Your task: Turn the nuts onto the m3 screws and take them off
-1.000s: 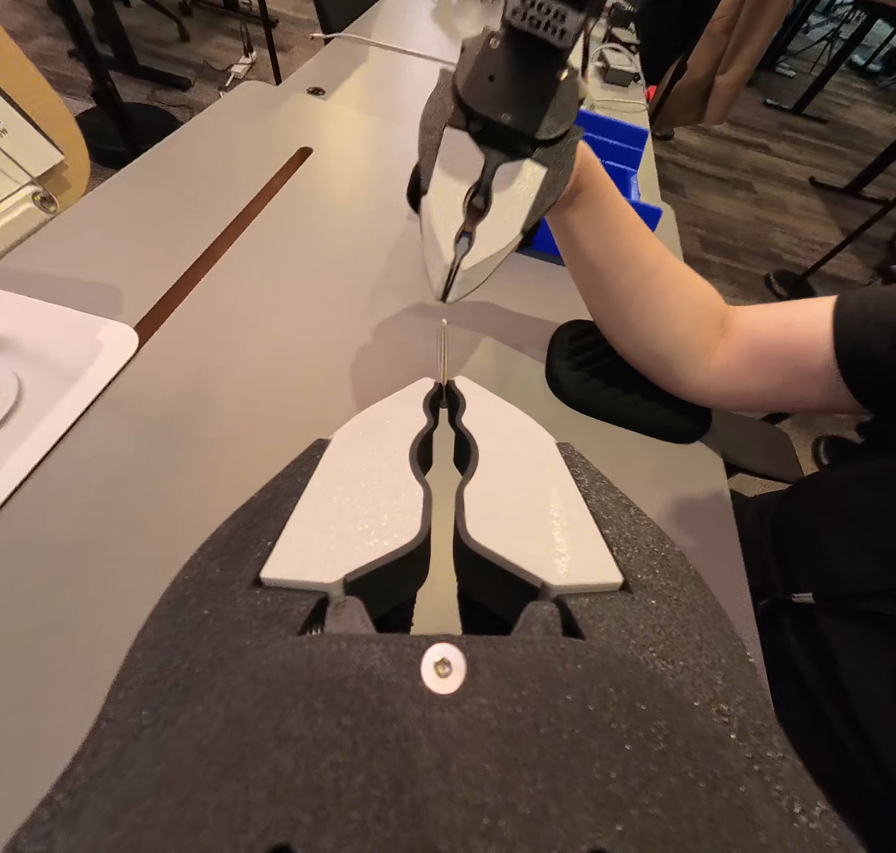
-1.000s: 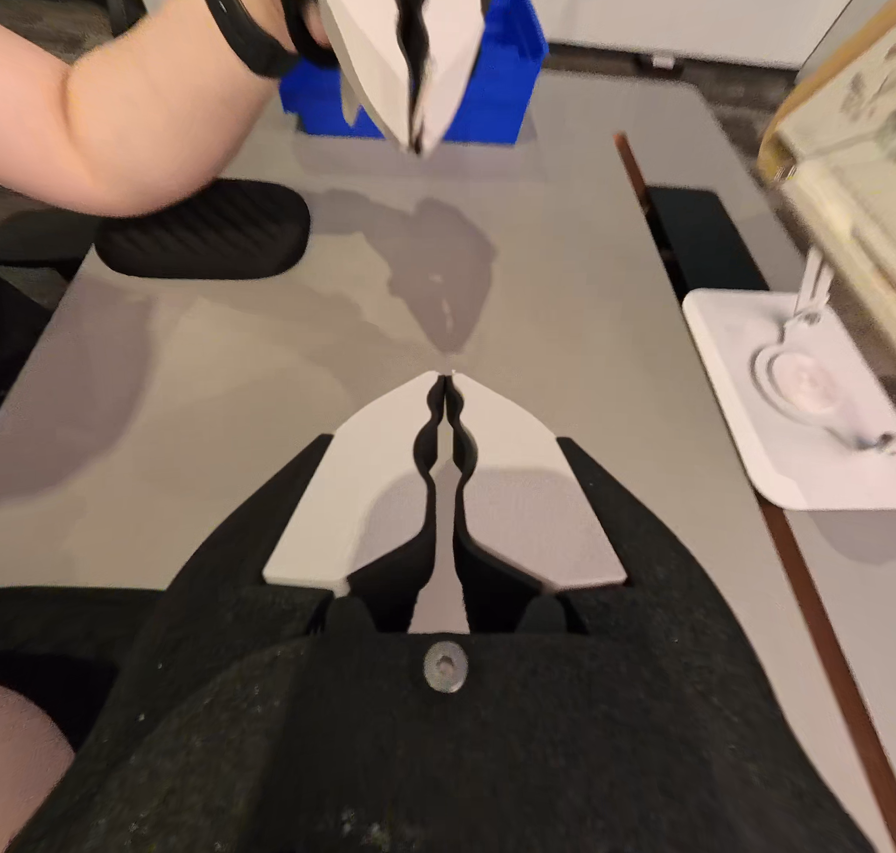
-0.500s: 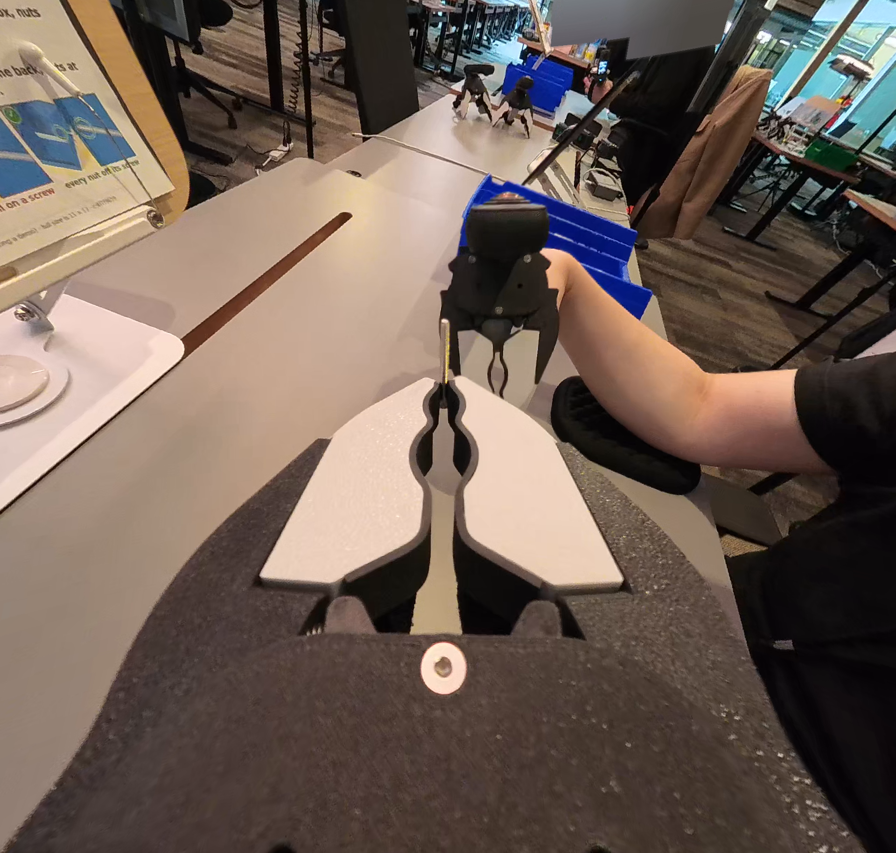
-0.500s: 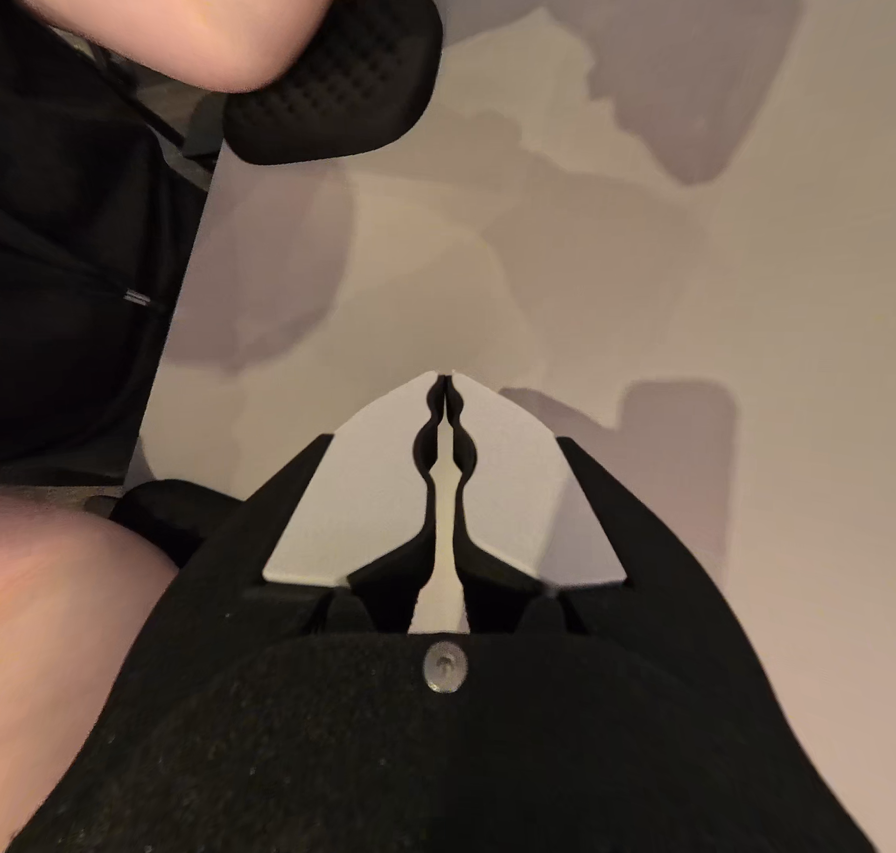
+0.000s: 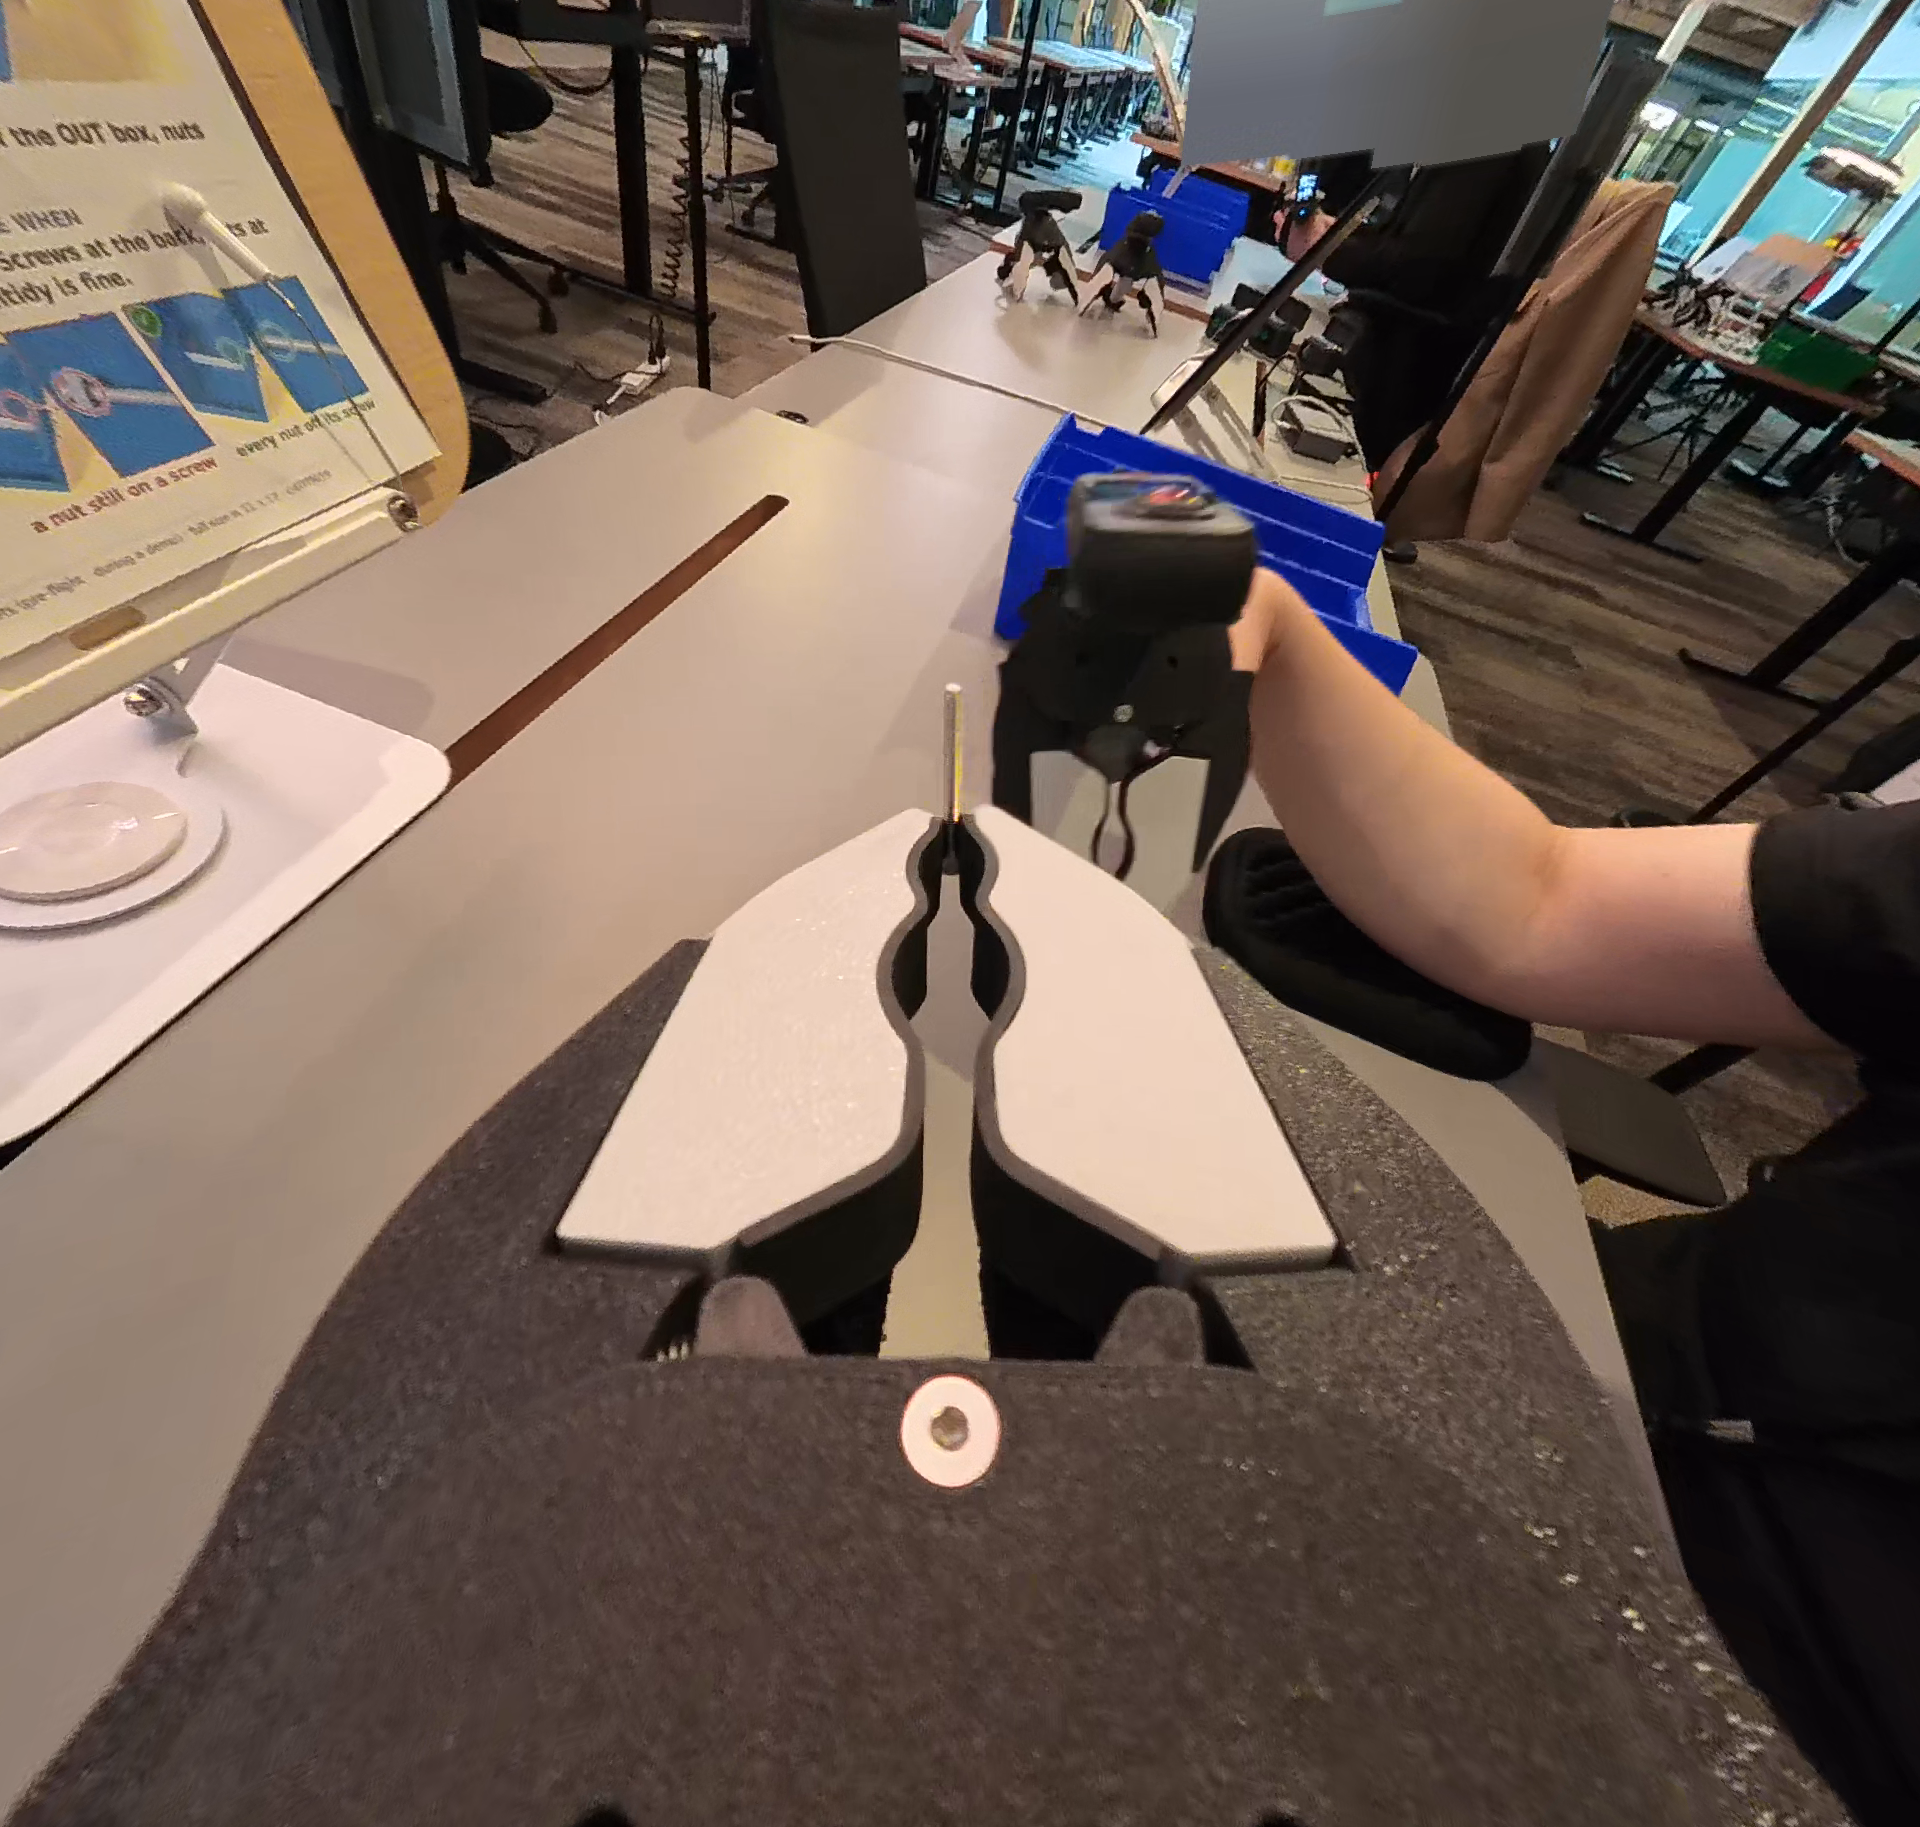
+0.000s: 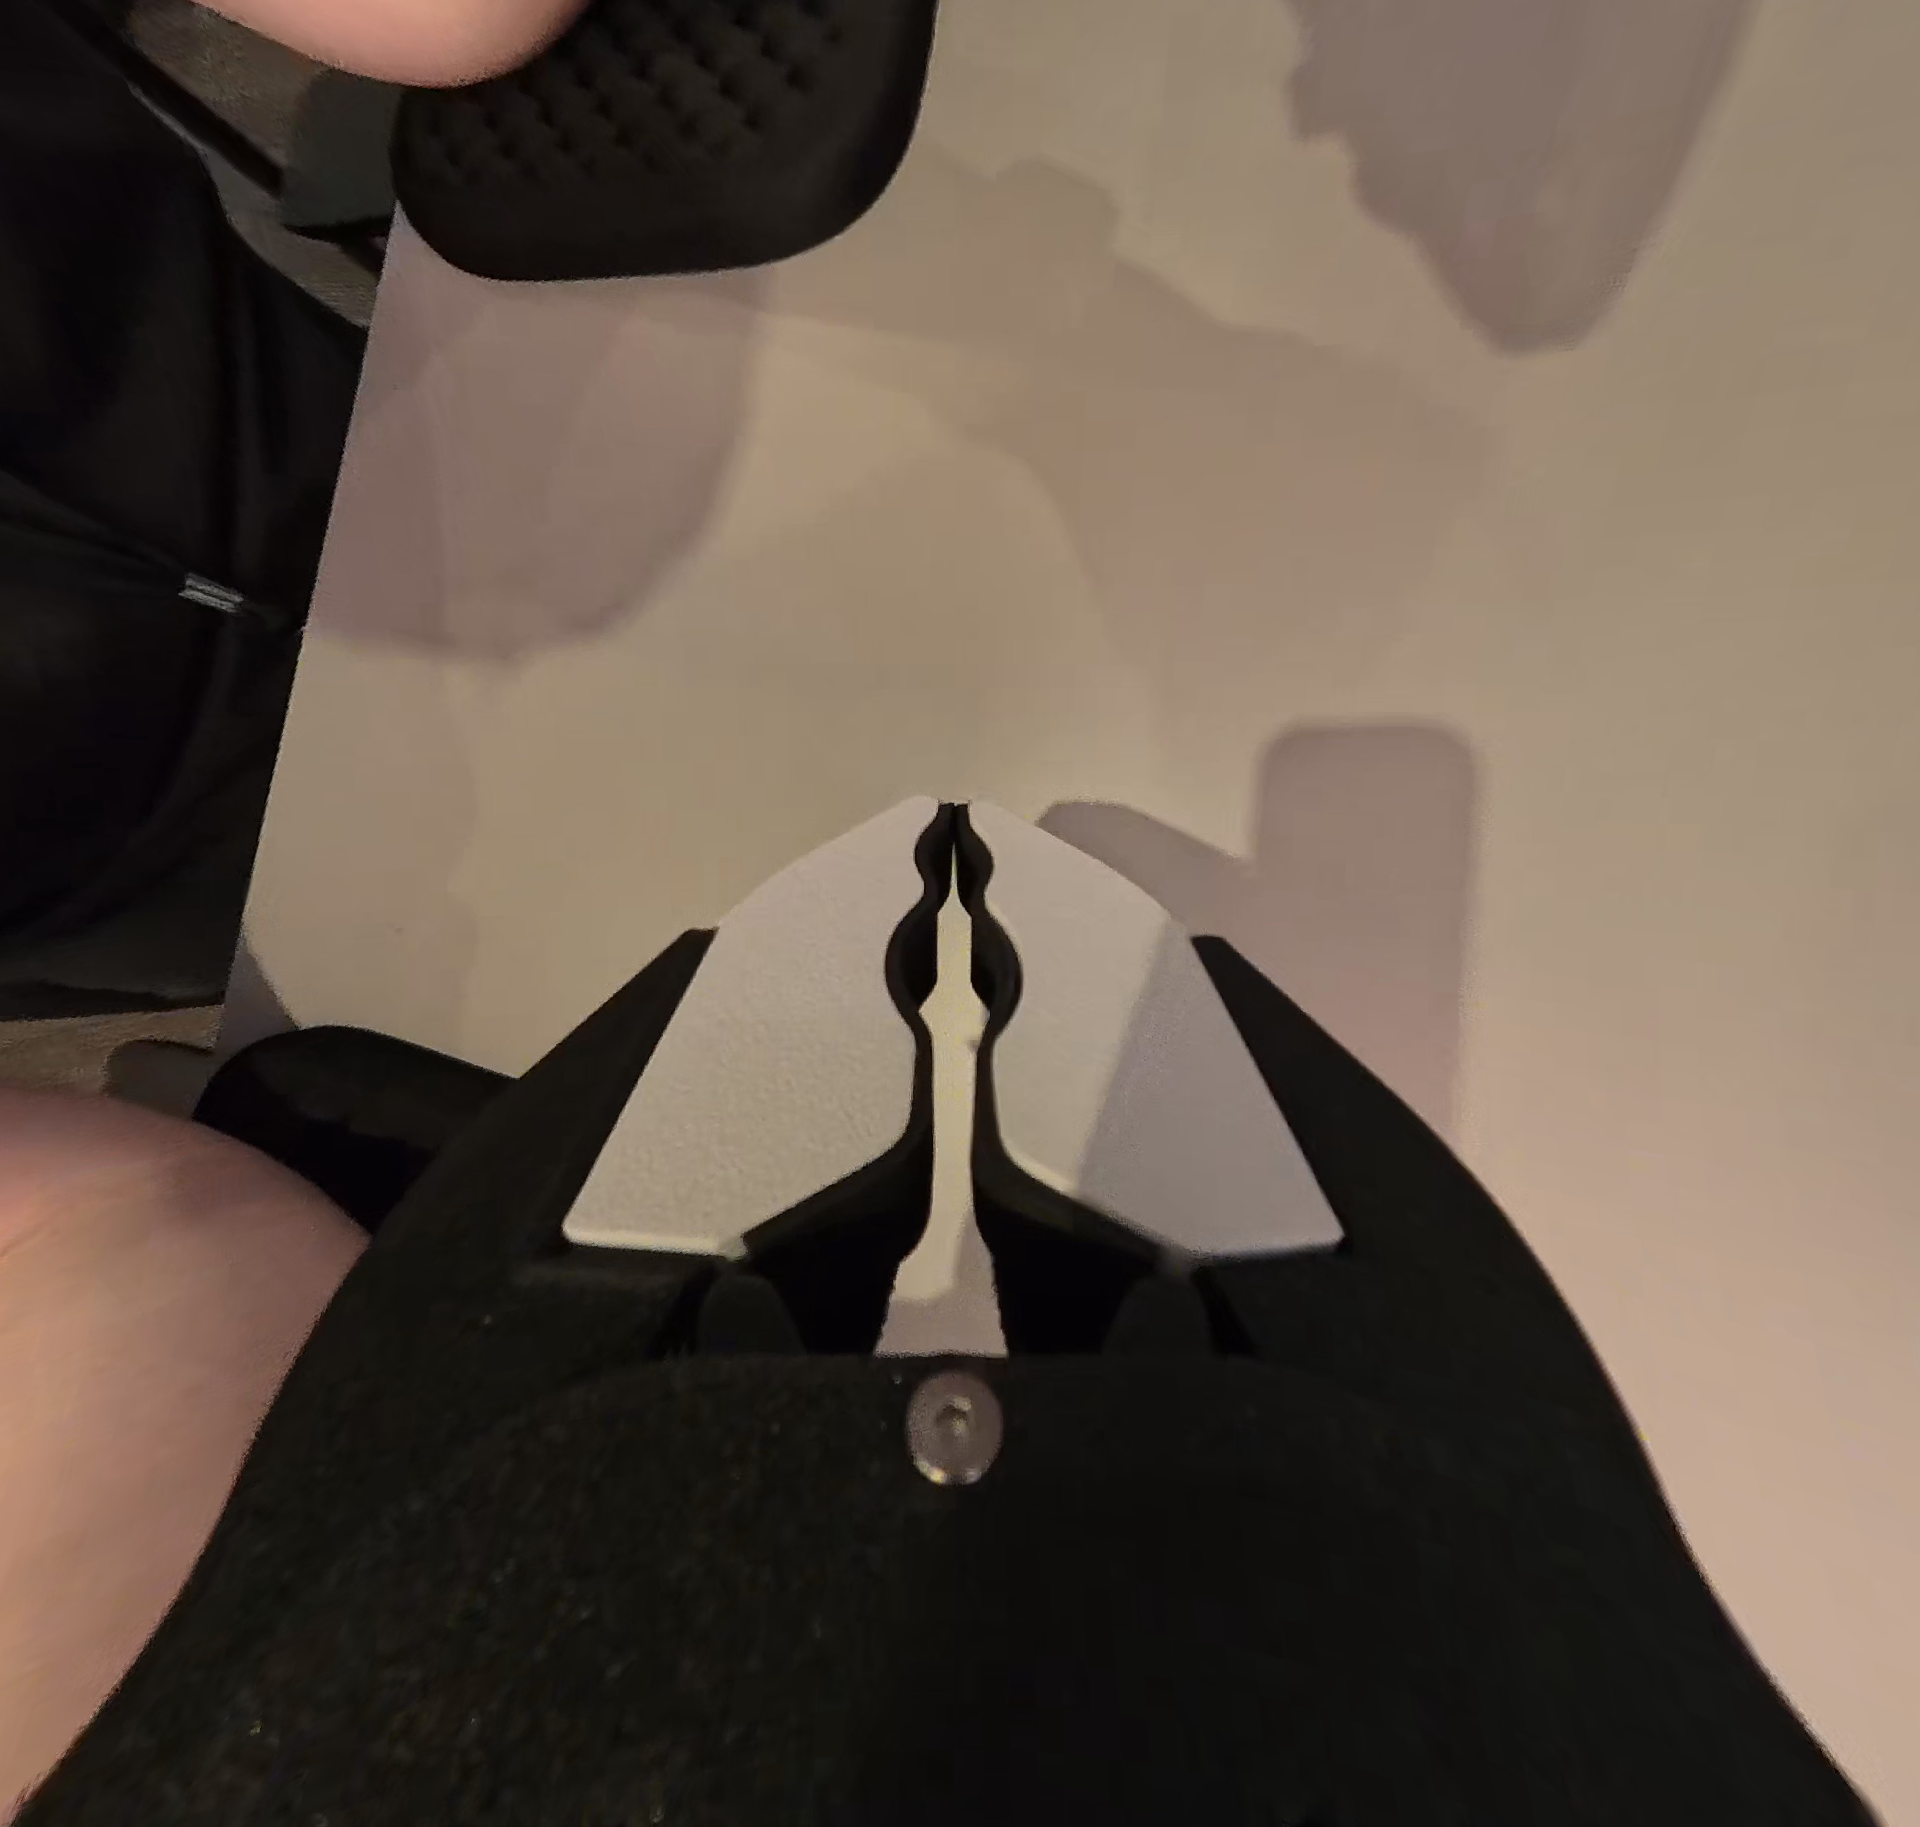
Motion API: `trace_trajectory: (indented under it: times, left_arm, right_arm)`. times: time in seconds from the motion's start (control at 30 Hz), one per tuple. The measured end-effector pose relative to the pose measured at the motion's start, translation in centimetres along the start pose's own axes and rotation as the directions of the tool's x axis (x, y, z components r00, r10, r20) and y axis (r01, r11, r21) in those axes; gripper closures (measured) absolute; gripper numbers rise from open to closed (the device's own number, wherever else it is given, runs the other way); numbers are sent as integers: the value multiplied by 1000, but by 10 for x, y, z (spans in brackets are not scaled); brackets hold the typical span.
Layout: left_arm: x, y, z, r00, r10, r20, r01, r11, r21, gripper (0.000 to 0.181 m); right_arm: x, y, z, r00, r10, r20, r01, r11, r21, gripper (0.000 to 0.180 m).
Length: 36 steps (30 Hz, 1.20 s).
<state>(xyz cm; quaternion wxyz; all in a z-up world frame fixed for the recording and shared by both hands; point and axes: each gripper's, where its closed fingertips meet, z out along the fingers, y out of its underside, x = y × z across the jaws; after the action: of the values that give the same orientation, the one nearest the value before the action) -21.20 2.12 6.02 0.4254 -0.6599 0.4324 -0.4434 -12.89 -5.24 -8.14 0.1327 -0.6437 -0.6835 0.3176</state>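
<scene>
My left gripper (image 5: 951, 819) is shut on a thin silver m3 screw (image 5: 952, 754), which sticks straight out past the fingertips above the grey table (image 5: 623, 842). No nut shows on the screw. My right gripper (image 6: 953, 806) is shut and points down at the table (image 6: 1351, 582). I cannot tell whether a nut sits between its tips. In the left wrist view the right gripper (image 5: 1112, 858) hangs just right of and beyond the screw, apart from it.
Blue bins (image 5: 1299, 530) stand behind the right gripper. A black chair armrest (image 5: 1351, 956) lies under the person's forearm and also shows in the right wrist view (image 6: 665, 115). A sign on a white stand (image 5: 260, 821) is at the left. A slot (image 5: 623, 624) runs along the table. Spacing between my two grippers at the tips: around 20 centimeters.
The right gripper has left its place above the screw tip and swung down to the right of it, now facing the table. The left view has tilted up, still holding the screw.
</scene>
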Motion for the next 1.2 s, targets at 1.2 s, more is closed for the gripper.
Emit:
trace_trajectory:
  times: [1.2]
  left_arm:
    - [12,-18,-10,999,45,-29,-42,995,92,179]
  right_arm:
    - [-38,63,50,922,10,-386,-39,997,-68,174]
